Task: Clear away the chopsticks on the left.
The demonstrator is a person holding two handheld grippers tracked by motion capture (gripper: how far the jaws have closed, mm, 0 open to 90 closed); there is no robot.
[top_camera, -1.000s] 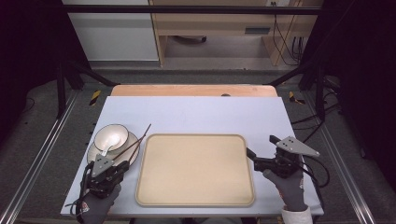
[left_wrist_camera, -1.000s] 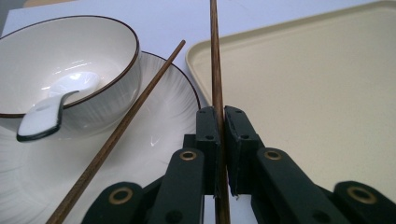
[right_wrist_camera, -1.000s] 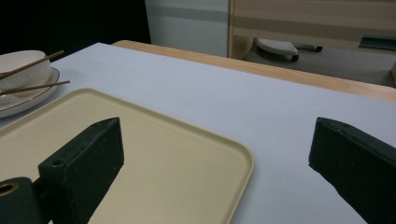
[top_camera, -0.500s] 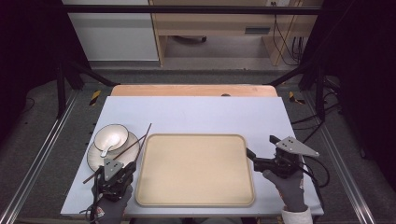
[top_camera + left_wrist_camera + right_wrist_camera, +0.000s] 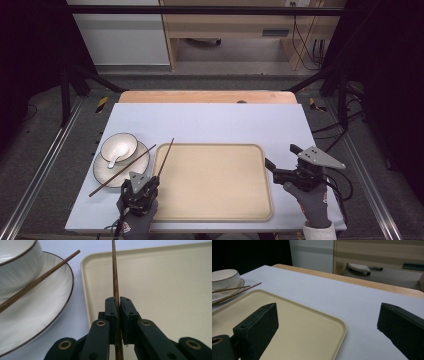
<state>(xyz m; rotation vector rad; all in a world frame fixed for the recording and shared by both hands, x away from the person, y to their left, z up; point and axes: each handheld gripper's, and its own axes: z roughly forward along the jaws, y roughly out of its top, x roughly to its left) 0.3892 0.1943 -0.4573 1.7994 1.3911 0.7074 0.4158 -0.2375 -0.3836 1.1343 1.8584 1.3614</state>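
Observation:
My left gripper [image 5: 148, 184] [image 5: 118, 300] is shut on a brown chopstick [image 5: 115, 275] near its lower end. That stick [image 5: 166, 153] slants away over the left rim of the beige tray [image 5: 215, 200] [image 5: 170, 282]. A second chopstick [image 5: 120, 171] [image 5: 37, 281] lies across the white plate [image 5: 102, 172] [image 5: 47, 315], beside the white bowl [image 5: 120, 145] [image 5: 17, 262] that holds a spoon [image 5: 114, 160]. At the tray's right edge my right gripper [image 5: 280, 155] [image 5: 328, 312] stands open, its jaws wide apart over the tray's corner [image 5: 337, 327] with nothing between them.
The tray lies in the middle of a light blue-grey mat [image 5: 210, 122] on a wooden table [image 5: 205, 96]. Metal frame rails [image 5: 45, 165] run along both sides. A shelf unit [image 5: 235, 30] stands beyond the far edge. The plate and bowl sit just left of the tray.
My left gripper has moved right, from beside the plate to the tray's left rim, carrying the chopstick with it. The right gripper has stayed where it was.

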